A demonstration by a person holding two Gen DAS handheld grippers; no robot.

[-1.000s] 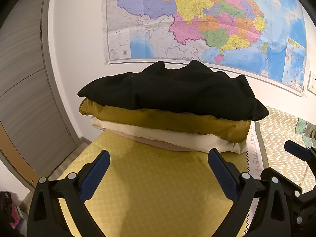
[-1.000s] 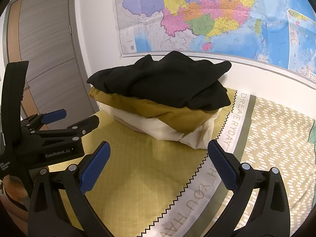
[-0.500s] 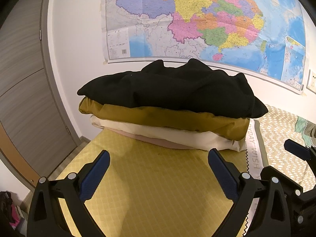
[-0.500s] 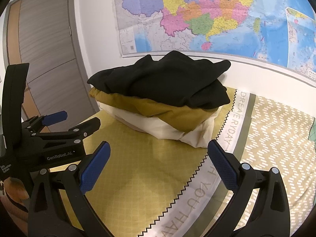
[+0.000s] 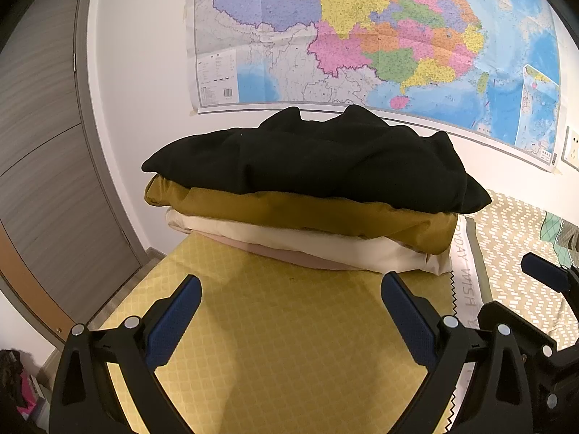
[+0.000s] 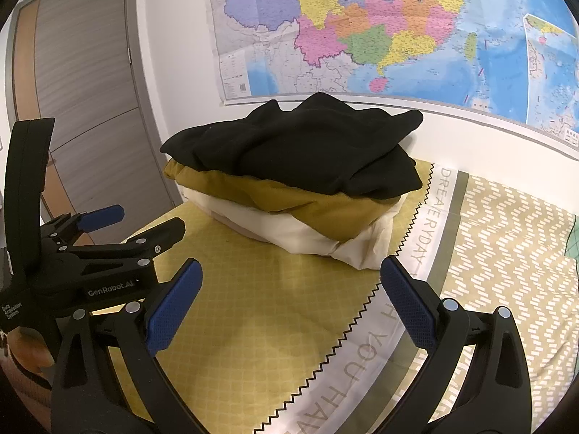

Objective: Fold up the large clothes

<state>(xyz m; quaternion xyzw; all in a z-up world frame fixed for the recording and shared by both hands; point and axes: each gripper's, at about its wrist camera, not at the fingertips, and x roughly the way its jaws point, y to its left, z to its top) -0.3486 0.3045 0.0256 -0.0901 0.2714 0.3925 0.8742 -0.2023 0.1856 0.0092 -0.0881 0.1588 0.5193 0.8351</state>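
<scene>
Up close, the left gripper (image 5: 291,316) and right gripper (image 6: 291,302) both hover with blue-padded jaws spread wide, empty, over the mustard-yellow diamond-quilted bedspread (image 5: 289,343). Further on, a stack of folded clothes, black garment (image 5: 315,161) on top, sits on the bed's far end, its long axis running along the white wall (image 5: 144,108). Behind hangs a colourful paper map (image 5: 380,36); a grey door (image 6: 87,90) stands left.
</scene>
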